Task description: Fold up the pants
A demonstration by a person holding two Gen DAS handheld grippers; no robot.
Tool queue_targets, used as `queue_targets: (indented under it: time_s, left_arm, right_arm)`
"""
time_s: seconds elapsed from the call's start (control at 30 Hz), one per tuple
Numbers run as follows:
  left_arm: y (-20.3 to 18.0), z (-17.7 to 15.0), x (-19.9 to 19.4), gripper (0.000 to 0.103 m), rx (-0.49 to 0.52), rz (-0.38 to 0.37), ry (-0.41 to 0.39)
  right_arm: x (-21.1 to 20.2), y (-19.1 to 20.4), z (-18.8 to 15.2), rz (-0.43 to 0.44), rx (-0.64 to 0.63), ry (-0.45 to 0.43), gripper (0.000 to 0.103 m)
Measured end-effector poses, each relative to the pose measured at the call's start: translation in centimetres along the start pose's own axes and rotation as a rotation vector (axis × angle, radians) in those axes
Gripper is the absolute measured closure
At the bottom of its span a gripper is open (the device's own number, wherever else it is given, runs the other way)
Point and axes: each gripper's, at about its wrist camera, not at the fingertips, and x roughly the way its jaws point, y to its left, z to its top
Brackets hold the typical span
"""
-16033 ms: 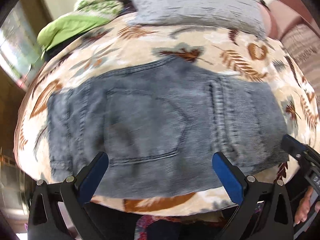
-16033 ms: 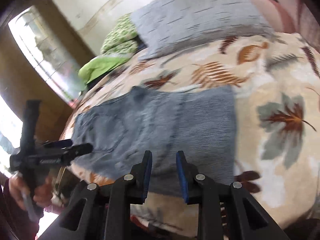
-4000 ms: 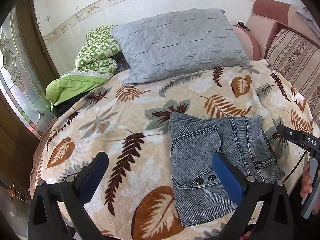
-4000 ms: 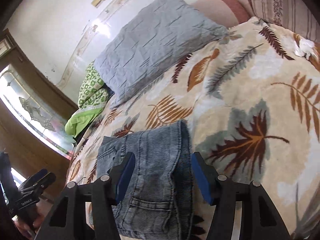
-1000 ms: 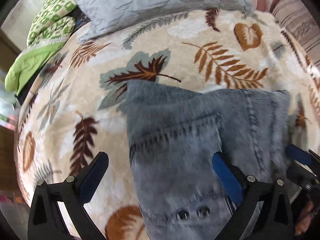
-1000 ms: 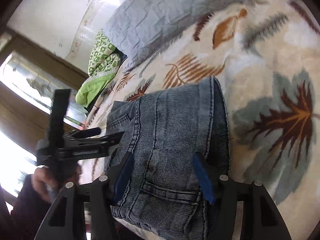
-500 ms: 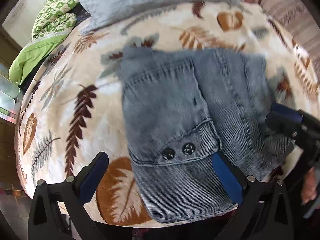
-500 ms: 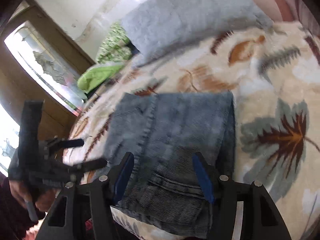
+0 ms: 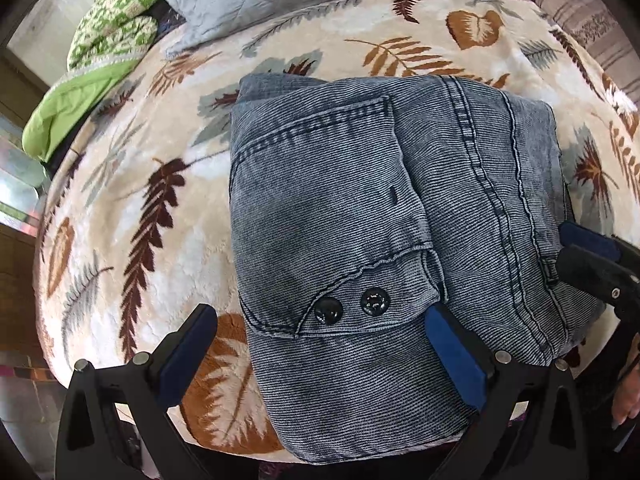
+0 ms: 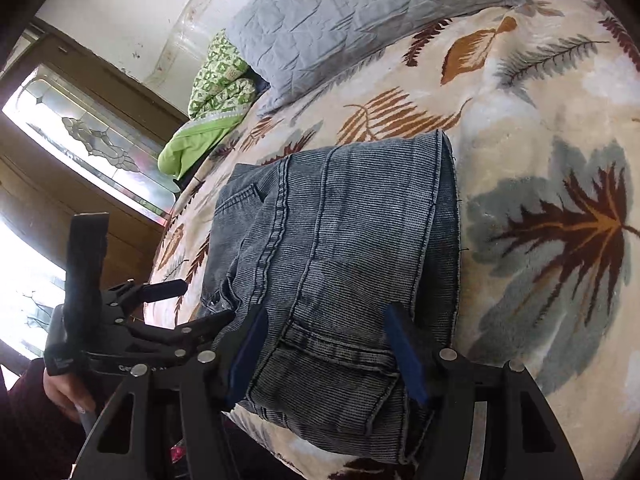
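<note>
Left wrist view: compared with a second ago, the folded gray jeans [image 9: 384, 240] have slid down the picture, so the pocket flap with two snap buttons [image 9: 352, 306] now sits between the fingers. The jeans already lie as a compact packet on the leaf-patterned blanket [image 9: 132, 208] of the bed, so I judge the folding nearly finished, with only tidying left. The left claw [image 9: 320, 356] is spread wide and pinches nothing; the packet lies from its 12 o'clock to 2 o'clock, with the bottom edge between the fingers. The right claw [image 9: 588, 252] enters at 3 o'clock, by the packet's right edge.

Right wrist view: little has changed. The right claw [image 10: 324, 352] stands half spread over the waistband end of the jeans [image 10: 340, 248]; whether the pads touch the cloth I cannot tell. The left claw [image 10: 192, 308] is at 9 o'clock.
</note>
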Motion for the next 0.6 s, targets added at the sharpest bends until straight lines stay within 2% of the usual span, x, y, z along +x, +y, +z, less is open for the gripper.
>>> queue_targets:
  time_s: [0.43, 0.6]
  left_arm:
    - [-1.4, -0.9, -1.2, 0.0, 0.06, 0.089, -0.063]
    - [-1.4, -1.4, -1.6, 0.0, 0.061, 0.081, -0.074]
  right_arm:
    - [0.0, -0.9, 0.4, 0.038, 0.05, 0.003, 0.037]
    - [-0.1, -0.5, 0.0, 0.017, 0.031, -0.015, 0.037]
